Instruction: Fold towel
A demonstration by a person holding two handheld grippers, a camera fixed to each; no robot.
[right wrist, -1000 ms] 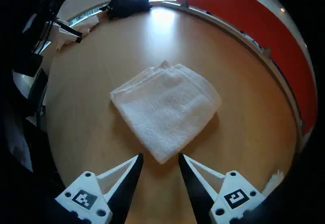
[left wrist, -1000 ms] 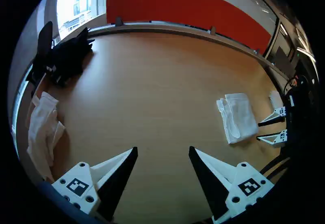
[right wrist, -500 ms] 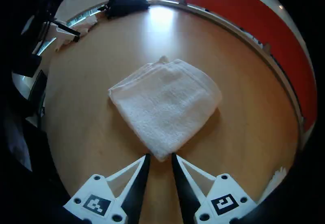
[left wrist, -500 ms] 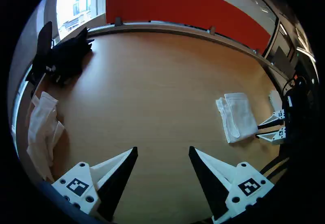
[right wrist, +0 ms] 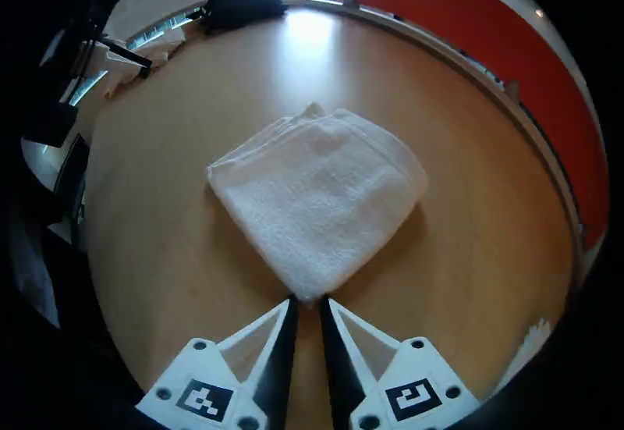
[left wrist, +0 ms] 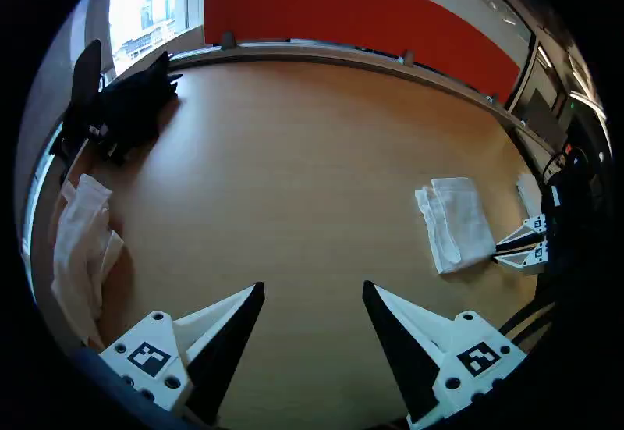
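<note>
on the wooden table (right wrist: pixel 468 219) a folded white towel (right wrist: pixel 320 196) lies flat, one corner pointing toward the right gripper (right wrist: pixel 308 303). we see that gripper set narrow, its two tips either side of the near corner; we cannot tell whether they pinch the cloth. the left gripper (left wrist: pixel 312 289) stands wide open above bare wood, well apart from the towel. at the table's left edge we find a crumpled white cloth (left wrist: pixel 82 250) near a black bundle (left wrist: pixel 129 110). a red panel (left wrist: pixel 351 12) runs behind the far rim.
</note>
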